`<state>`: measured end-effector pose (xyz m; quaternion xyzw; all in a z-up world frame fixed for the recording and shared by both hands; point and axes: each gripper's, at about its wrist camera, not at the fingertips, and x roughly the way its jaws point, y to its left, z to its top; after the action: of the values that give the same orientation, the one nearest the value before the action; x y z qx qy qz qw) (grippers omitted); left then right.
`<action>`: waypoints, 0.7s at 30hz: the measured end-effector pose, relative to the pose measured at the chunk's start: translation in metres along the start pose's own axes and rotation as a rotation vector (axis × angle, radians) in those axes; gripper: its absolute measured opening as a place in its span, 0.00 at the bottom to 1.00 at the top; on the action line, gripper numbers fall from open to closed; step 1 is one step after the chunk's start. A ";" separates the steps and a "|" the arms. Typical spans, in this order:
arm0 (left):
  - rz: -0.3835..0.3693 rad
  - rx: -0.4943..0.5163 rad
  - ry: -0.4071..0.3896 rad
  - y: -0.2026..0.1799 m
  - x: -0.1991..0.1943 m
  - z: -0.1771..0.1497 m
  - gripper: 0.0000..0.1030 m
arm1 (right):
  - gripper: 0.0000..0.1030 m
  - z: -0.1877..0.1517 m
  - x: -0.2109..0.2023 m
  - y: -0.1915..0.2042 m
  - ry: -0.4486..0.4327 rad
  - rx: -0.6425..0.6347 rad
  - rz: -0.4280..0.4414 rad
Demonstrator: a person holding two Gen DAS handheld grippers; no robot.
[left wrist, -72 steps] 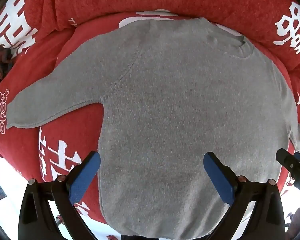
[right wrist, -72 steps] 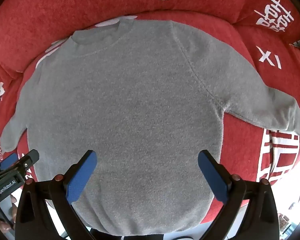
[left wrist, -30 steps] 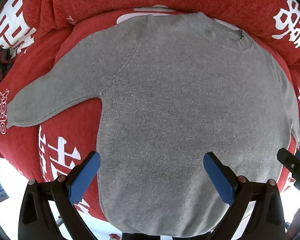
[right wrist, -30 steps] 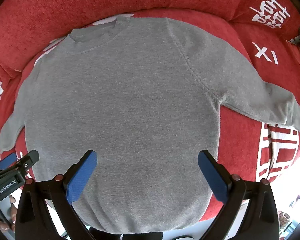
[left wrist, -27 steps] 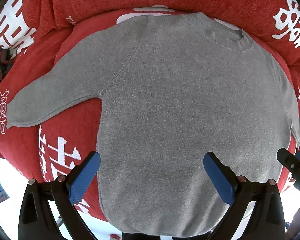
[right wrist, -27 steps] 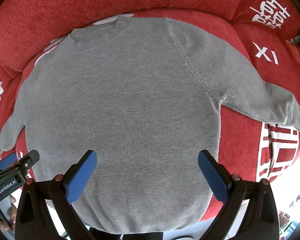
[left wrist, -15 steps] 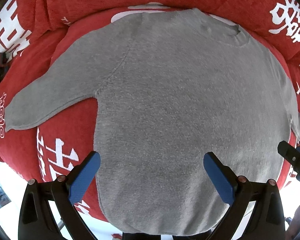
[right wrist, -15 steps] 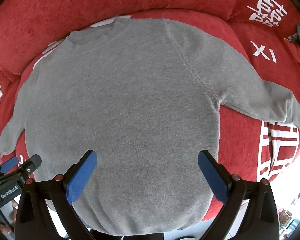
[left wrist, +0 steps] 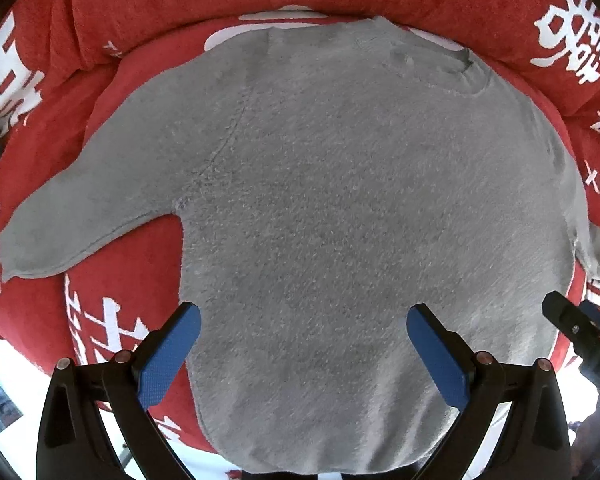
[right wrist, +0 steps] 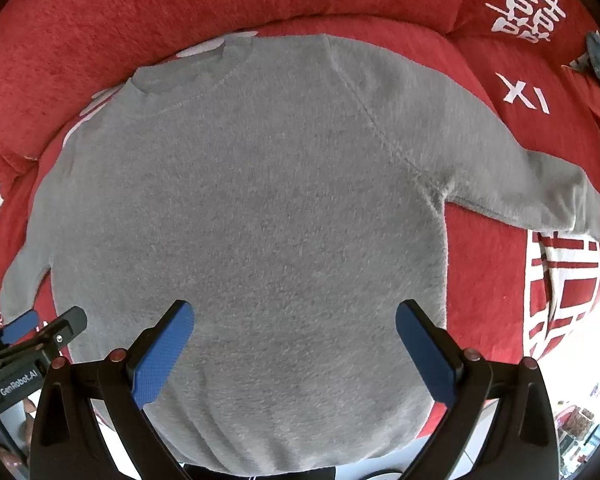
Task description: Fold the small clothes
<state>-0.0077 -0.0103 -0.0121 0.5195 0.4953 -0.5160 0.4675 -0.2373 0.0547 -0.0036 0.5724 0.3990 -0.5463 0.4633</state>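
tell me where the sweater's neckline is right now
The grey sweater's neckline lies at the far end, against the red sofa backrest: upper left in the right wrist view, upper right in the left wrist view.

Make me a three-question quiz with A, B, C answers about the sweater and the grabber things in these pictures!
1. Where does the grey sweater lie?
A. On a red cushion with white characters
B. On a wooden floor
C. On a hanger

2. What colour are the pads on the gripper fingers?
A. Green
B. Blue
C. Yellow

3. How are the sweater's sleeves?
A. Folded across the chest
B. Rolled up
C. Spread out to the sides

Answers:
1. A, the red cushion shows all around it.
2. B, the left gripper and right gripper both have blue pads.
3. C, each sleeve lies flat, away from the body.
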 end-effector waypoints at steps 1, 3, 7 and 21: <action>-0.014 -0.009 0.000 0.004 0.001 0.001 1.00 | 0.98 0.000 0.000 0.000 0.002 0.008 0.005; -0.029 -0.017 0.012 0.011 0.003 0.000 1.00 | 0.98 -0.001 0.001 0.001 0.006 0.015 0.005; -0.037 -0.038 0.028 0.031 0.007 -0.003 1.00 | 0.98 -0.003 0.003 0.006 0.001 0.008 -0.023; -0.115 -0.242 0.035 0.138 0.027 -0.018 1.00 | 0.98 -0.014 0.011 0.072 0.021 -0.105 0.029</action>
<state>0.1310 -0.0018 -0.0418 0.4391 0.5910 -0.4691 0.4877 -0.1635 0.0497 -0.0079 0.5586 0.4236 -0.5119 0.4965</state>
